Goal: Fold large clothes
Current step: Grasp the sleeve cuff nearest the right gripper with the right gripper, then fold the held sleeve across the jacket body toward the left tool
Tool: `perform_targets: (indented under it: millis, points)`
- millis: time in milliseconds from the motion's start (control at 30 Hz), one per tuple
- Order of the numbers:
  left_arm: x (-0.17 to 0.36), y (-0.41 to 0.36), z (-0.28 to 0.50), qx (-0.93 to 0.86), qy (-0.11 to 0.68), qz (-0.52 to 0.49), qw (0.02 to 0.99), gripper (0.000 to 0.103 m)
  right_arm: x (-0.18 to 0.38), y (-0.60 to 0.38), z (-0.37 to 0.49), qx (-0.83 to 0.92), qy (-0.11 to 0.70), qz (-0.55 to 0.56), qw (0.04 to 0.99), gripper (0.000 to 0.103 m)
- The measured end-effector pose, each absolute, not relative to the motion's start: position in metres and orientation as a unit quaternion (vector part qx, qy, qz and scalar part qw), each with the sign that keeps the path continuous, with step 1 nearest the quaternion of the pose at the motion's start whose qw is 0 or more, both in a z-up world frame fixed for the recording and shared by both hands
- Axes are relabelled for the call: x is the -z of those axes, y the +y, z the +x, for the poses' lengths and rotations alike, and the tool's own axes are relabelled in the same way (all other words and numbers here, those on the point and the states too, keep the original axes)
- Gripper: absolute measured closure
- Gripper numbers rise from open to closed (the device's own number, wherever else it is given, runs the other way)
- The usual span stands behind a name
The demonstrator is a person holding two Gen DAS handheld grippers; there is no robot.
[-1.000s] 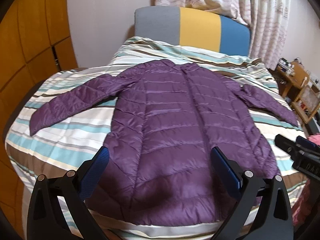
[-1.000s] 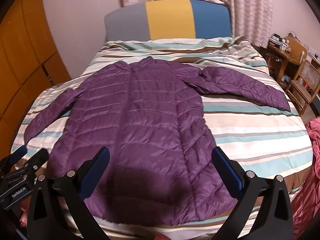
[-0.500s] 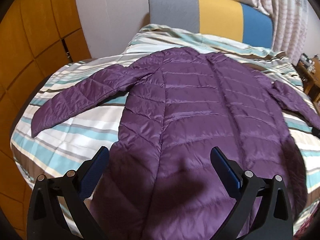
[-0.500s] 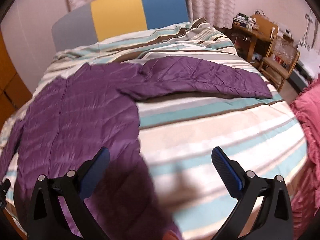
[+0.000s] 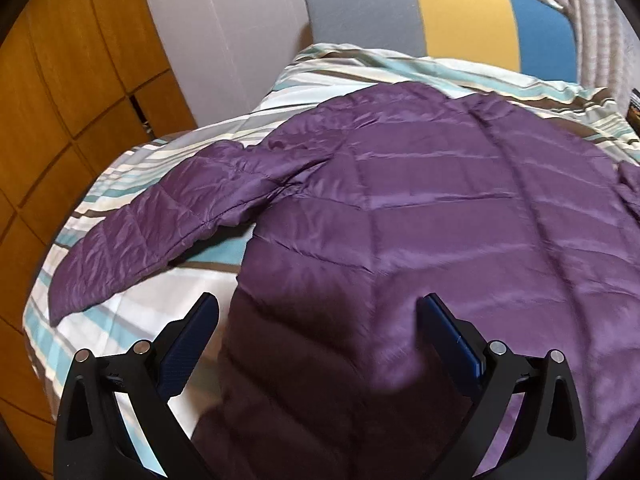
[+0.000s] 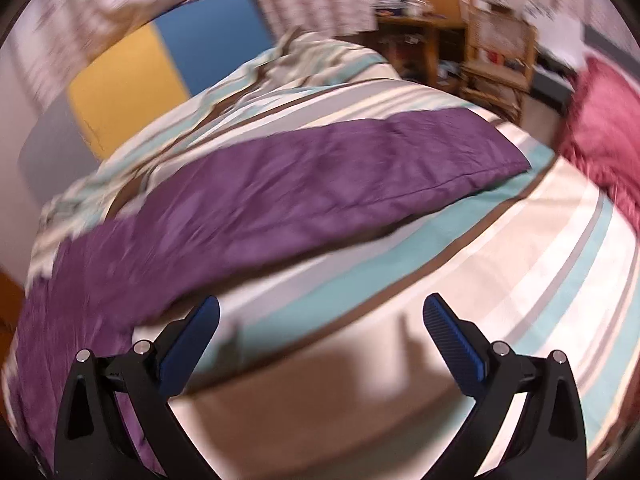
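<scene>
The purple puffer coat [image 5: 420, 216] is spread flat on the bed [image 5: 132, 316], front side up, with the collar end toward the headboard [image 5: 440, 16] and the hem end nearest the cameras. One sleeve [image 5: 160, 224] angles out from the coat body toward the wooden wardrobe [image 5: 60, 100] side, lying flat on the striped duvet with the cuff close to the bed's edge. In the right wrist view the other sleeve [image 6: 320, 184] stretches out from the coat the opposite way, cuff pointing toward the pink fabric [image 6: 600, 128] heaped beside the bed. That view is pretty blurry, so details are soft.

The left gripper [image 5: 318, 320] hangs over the lower part of the coat body, fingers spread wide with nothing between them, one blue pad [image 5: 188, 344] over the duvet just beside the coat's side seam and the other over the quilted fabric. Its shadow darkens the coat right below it. The right gripper [image 6: 322, 322] is also wide apart and empty, hovering above bare striped duvet [image 6: 520, 280] on the near side of the outstretched sleeve, not touching the coat.

Beyond the coat, the headboard is grey, yellow and blue panels, with patterned curtains [image 5: 580, 20] behind it. Off past the far sleeve there's a cluttered wooden shelf unit [image 6: 480, 52] against the wall.
</scene>
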State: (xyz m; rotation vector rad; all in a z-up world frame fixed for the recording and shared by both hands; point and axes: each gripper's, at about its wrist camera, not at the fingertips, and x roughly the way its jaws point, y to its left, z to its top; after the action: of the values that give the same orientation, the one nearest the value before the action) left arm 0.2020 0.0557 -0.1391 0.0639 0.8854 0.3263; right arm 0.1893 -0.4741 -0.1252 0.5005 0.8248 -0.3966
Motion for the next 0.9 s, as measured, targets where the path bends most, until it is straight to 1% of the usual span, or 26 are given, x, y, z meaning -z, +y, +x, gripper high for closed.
perform_targets:
  millis: [67, 167, 233, 300, 367, 400, 433, 467, 533, 567, 600, 633, 700, 900]
  points:
    - [0.149, 0.068, 0.21, -0.152, 0.445, 0.007, 0.882, 0.003, 0.13, -0.498, 0.194, 0.203, 0.38, 0.275, 0.86, 0.002]
    - [0.157, 0.082, 0.211, -0.143, 0.454, -0.036, 0.879, 0.003, 0.139, -0.527, 0.2, 0.227, 0.37, 0.323, 0.841, 0.002]
    - [0.161, 0.086, 0.21, -0.139, 0.454, -0.046, 0.879, 0.003, 0.146, -0.55, 0.203, 0.249, 0.359, 0.357, 0.826, 0.002]
    - [0.162, 0.085, 0.209, -0.14, 0.453, -0.046, 0.879, 0.003, 0.144, -0.563, 0.204, 0.269, 0.339, 0.365, 0.824, 0.002]
    - [0.163, 0.084, 0.208, -0.143, 0.451, -0.043, 0.88, 0.003, 0.14, -0.573, 0.208, 0.288, 0.335, 0.357, 0.823, 0.003]
    - [0.163, 0.082, 0.207, -0.144, 0.45, -0.04, 0.88, 0.003, 0.139, -0.575, 0.209, 0.295, 0.334, 0.354, 0.822, 0.008]
    - [0.163, 0.08, 0.207, -0.147, 0.449, -0.035, 0.88, 0.003, 0.137, -0.579, 0.211, 0.308, 0.33, 0.348, 0.822, 0.019]
    - [0.164, 0.078, 0.207, -0.15, 0.449, -0.03, 0.88, 0.003, 0.135, -0.582, 0.212, 0.317, 0.328, 0.341, 0.822, 0.026]
    - [0.165, 0.075, 0.207, -0.152, 0.448, -0.025, 0.88, 0.003, 0.135, -0.582, 0.216, 0.32, 0.327, 0.334, 0.824, 0.053]
    - [0.165, 0.075, 0.208, -0.152, 0.448, -0.025, 0.88, 0.003, 0.134, -0.583, 0.219, 0.321, 0.328, 0.326, 0.826, 0.062]
    - [0.165, 0.076, 0.208, -0.151, 0.448, -0.027, 0.881, 0.003, 0.133, -0.582, 0.222, 0.317, 0.331, 0.315, 0.831, 0.08]
    - [0.166, 0.076, 0.208, -0.15, 0.448, -0.03, 0.881, 0.003, 0.132, -0.579, 0.23, 0.31, 0.336, 0.302, 0.837, 0.089]
    - [0.166, 0.08, 0.208, -0.145, 0.449, -0.042, 0.881, 0.003, 0.122, -0.564, 0.239, 0.3, 0.334, 0.258, 0.856, 0.093]
    - [0.167, 0.079, 0.208, -0.143, 0.447, -0.047, 0.882, 0.003, 0.089, -0.489, 0.239, 0.271, 0.293, 0.127, 0.908, 0.094]
